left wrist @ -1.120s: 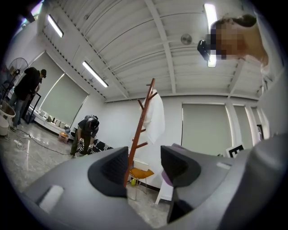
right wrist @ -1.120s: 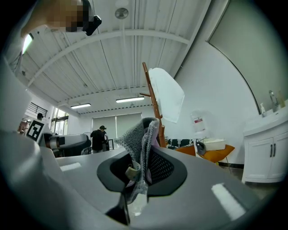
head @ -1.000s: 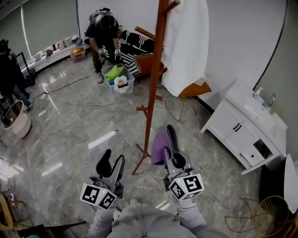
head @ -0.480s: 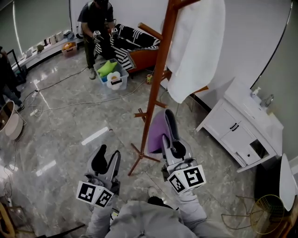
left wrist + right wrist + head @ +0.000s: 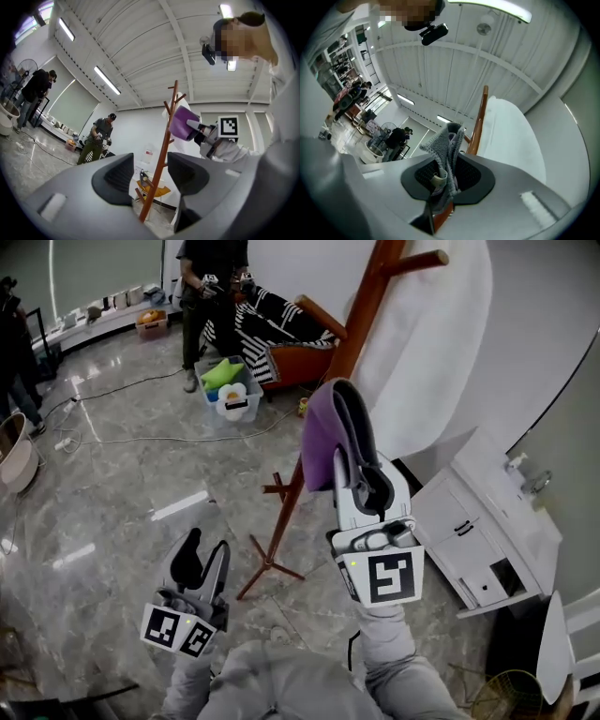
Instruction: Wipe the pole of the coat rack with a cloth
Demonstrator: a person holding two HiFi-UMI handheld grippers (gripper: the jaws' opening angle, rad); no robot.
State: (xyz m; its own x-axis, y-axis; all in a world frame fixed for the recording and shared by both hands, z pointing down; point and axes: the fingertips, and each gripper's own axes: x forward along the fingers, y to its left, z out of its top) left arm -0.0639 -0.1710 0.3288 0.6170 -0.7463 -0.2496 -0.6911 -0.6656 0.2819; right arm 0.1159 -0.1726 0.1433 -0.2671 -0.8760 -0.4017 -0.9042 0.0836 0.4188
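- The grey two-jaw right gripper [image 5: 330, 401], with its black-and-white marker cube, is held high in front of the body. Its jaws point up and away and are clamped on a folded purple cloth [image 5: 317, 435].
- The matching left gripper [image 5: 204, 557] sits low and close to the torso, with its jaws apart and nothing between them.
- Both forearms, in grey sleeves [image 5: 380, 664], reach forward.

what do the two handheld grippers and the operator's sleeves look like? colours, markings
The left gripper and right gripper match: light grey bodies, curved jaws with dark inner pads. Each carries a white cube printed with black square markers. The sleeves are grey.
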